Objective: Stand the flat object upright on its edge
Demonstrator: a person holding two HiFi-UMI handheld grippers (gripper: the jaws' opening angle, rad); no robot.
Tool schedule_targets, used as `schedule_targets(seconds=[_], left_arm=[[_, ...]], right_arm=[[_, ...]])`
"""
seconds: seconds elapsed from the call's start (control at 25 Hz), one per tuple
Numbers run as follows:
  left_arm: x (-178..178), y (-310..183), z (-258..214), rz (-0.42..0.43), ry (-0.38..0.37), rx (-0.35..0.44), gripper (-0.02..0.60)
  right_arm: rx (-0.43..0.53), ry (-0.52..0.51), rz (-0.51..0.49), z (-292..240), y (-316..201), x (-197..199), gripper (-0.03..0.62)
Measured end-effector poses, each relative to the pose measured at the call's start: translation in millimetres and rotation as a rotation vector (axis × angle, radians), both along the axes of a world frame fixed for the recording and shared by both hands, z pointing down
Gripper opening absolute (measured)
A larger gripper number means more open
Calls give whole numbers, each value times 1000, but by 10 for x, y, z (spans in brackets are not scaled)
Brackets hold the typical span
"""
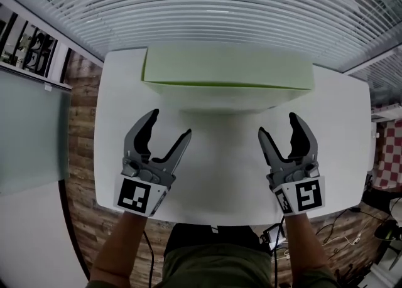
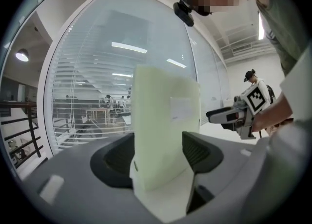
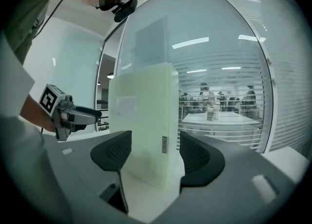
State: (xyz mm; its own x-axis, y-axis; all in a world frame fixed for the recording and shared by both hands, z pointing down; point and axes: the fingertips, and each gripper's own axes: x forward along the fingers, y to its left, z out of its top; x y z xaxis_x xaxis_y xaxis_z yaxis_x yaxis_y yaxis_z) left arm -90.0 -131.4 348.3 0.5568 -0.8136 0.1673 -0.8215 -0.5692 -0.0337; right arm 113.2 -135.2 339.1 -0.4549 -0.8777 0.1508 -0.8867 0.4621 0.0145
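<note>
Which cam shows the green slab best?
Right gripper view: the green slab stands upright, face and side edge both visible. Left gripper view shows it too, more washed out. Head view foreshortens it from above.

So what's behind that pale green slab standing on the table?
A glass wall with white blinds stands behind the slab. Through the glass, a room with desks shows. The strip of table directly behind the slab is covered.

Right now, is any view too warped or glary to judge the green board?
Head view: sharp, edges bowed, soft shadow in front of the green board. Left gripper view: heavy fisheye, black corners, lamp streaks on the glass wall; board clear. Right gripper view: the same.
</note>
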Motion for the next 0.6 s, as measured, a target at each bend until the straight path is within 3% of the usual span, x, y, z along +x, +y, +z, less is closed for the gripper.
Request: schedule_targets(seconds=[0.12,0.28,0.52,0.6], left_arm=[[30,56,-115,-37,35,-11,278],[41,177,-211,-26,-1,18,234],[131,338,-384,-47,30,8,185],[111,410,-384,-42,1,22,172]], right_arm=[[-2,-5,-21,-88,57,4,314],[-9,-5,-53,-193,156,-14,310],[13,-6,-124,-331,279,-115,276],[14,-9,-144,-373,331,-147,276]])
